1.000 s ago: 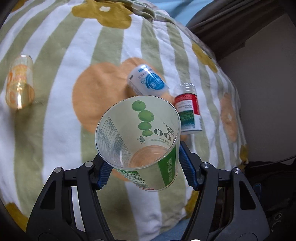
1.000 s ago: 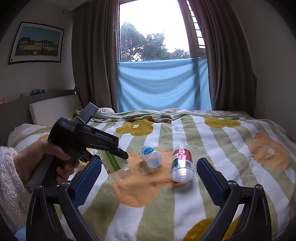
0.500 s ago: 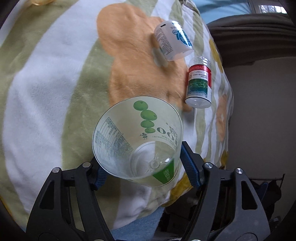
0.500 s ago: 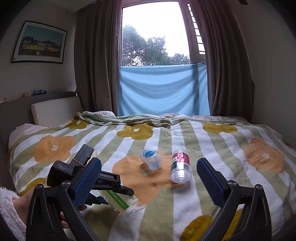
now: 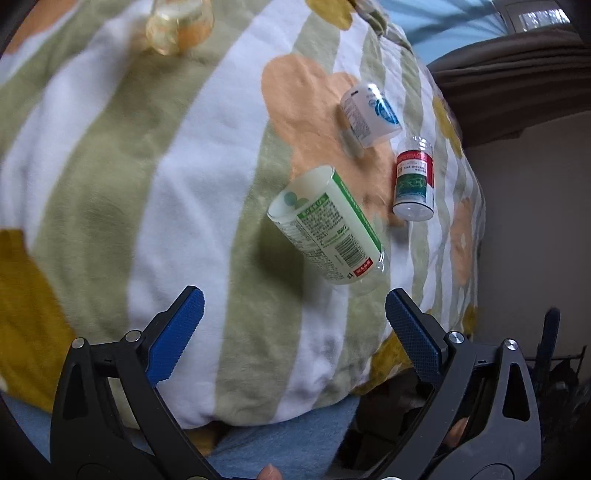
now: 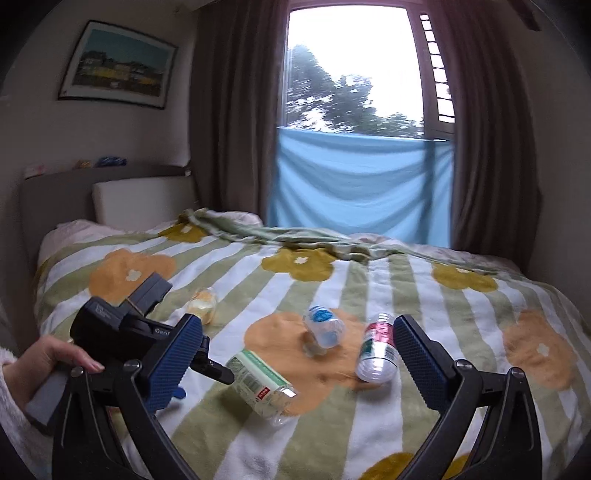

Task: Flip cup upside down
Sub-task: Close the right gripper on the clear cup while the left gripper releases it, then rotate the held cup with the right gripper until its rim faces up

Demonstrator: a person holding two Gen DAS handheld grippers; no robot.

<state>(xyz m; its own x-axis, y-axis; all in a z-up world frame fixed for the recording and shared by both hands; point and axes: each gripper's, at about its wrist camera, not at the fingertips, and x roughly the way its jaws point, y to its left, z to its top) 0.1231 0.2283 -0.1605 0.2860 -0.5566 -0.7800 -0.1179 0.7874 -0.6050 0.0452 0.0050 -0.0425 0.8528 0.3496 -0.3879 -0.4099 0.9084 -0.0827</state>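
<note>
The clear cup with a green and white label (image 5: pixel 328 225) lies tilted on the striped blanket, its open mouth toward the far left and its base toward me. It also shows in the right wrist view (image 6: pixel 260 384). My left gripper (image 5: pixel 293 332) is open and empty, just short of the cup's base. Its body shows in the right wrist view (image 6: pixel 122 328), held by a hand. My right gripper (image 6: pixel 297 363) is open and empty, above the bed's near part.
A blue-labelled cup (image 5: pixel 371 116) (image 6: pixel 323 326), a red-labelled cup (image 5: pixel 413 181) (image 6: pixel 376 350) and an orange-tinted cup (image 5: pixel 179 27) (image 6: pixel 201 304) lie on the blanket (image 5: pixel 110 166). The bed's edge (image 5: pixel 295 417) is near. Curtains and a window stand behind the bed.
My left gripper has opened and let go of the green-labelled cup, which now lies on the blanket. The left gripper has drawn back a little. The right gripper stays open.
</note>
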